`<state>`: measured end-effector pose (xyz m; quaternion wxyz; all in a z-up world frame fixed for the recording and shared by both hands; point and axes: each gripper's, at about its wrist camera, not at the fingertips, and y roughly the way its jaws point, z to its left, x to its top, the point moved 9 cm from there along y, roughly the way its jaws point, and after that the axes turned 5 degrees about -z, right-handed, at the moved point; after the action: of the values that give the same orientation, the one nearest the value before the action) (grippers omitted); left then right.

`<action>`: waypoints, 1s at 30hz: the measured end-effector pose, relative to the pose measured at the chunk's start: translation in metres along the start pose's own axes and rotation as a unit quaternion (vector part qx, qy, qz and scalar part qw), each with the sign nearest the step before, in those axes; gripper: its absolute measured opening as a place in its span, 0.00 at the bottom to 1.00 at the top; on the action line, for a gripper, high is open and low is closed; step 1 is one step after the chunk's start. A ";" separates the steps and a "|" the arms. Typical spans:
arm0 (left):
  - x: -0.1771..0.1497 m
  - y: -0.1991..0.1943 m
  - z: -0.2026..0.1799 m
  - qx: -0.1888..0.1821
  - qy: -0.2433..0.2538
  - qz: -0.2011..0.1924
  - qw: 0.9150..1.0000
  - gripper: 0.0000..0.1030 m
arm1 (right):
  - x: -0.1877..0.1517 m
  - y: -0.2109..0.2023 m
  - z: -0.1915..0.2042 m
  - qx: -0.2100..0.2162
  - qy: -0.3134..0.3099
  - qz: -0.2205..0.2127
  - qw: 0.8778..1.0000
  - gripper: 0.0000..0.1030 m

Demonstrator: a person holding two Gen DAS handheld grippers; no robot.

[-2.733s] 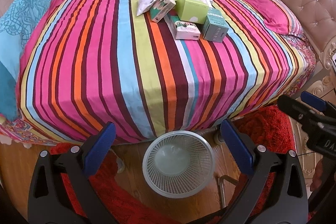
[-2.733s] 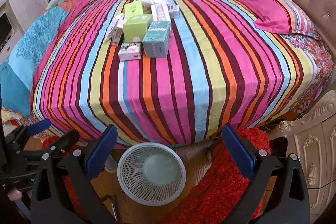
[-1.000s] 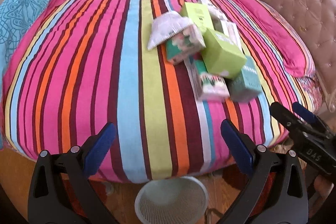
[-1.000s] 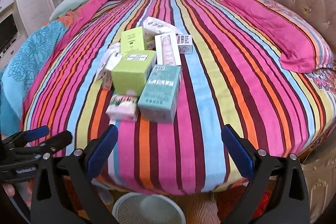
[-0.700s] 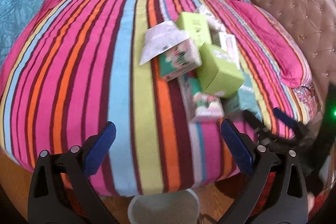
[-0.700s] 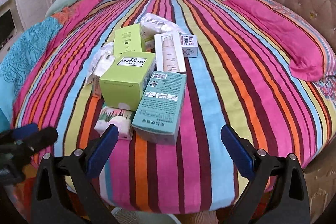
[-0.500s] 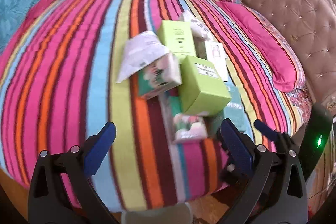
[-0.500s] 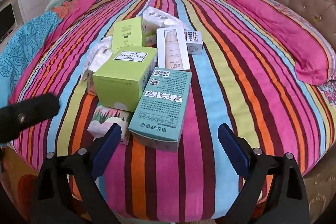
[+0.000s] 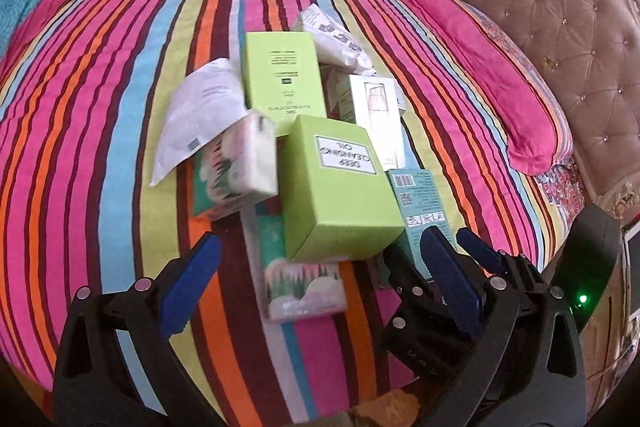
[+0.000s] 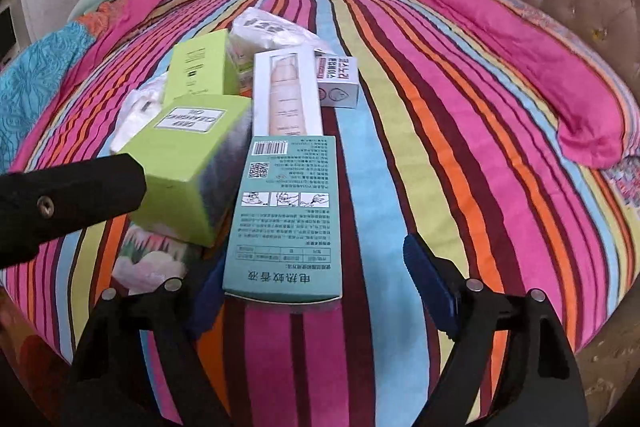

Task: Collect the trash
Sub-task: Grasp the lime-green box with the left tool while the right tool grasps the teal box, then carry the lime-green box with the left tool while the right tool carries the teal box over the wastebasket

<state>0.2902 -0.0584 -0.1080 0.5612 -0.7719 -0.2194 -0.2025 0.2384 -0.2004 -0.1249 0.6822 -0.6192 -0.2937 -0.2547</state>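
Observation:
Several empty boxes and wrappers lie in a pile on the striped bed. A teal box (image 10: 286,215) lies nearest the right gripper (image 10: 320,291), which is open with its jaws on either side of the box's near end. A lime green cube box (image 9: 340,187) sits beside it, also in the right wrist view (image 10: 188,163). A small floral pack (image 9: 302,281) lies right in front of the left gripper (image 9: 320,287), which is open and empty. A tall green box (image 9: 282,75), a white bottle box (image 10: 287,91), a floral box (image 9: 236,171) and a white bag (image 10: 268,31) lie behind.
A pink pillow (image 10: 548,83) and the tufted headboard (image 9: 540,7) are to the right. The bed's near edge (image 10: 280,387) is just under both grippers. The left gripper's arm (image 10: 60,199) crosses the right wrist view at the left.
Both grippers rose from the floor basket and moved in over the bed to the pile. The right gripper now straddles the teal box; the basket dropped out of view.

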 end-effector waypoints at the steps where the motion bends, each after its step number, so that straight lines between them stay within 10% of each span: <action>1: 0.001 0.002 -0.001 0.002 0.001 0.002 1.000 0.94 | 0.000 0.001 -0.002 0.000 -0.003 -0.001 1.000 0.76; 8: -0.003 0.021 -0.010 0.029 0.013 0.015 0.999 0.94 | -0.004 0.012 -0.011 0.035 -0.001 0.019 0.999 0.45; 13: -0.004 0.035 -0.007 0.073 0.027 0.017 0.997 0.91 | -0.006 0.009 -0.011 0.041 -0.004 0.017 0.999 0.45; 16: -0.006 0.041 -0.007 0.062 0.022 0.019 0.998 0.63 | -0.008 0.007 -0.014 0.044 0.003 0.020 0.999 0.45; 30: -0.027 0.006 -0.013 0.021 0.026 0.007 0.999 0.61 | -0.026 -0.032 -0.026 0.051 0.052 0.027 0.997 0.45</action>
<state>0.2702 -0.0760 -0.1242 0.5842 -0.7561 -0.2030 -0.2141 0.2002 -0.2296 -0.1230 0.7339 -0.5773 -0.2536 -0.2528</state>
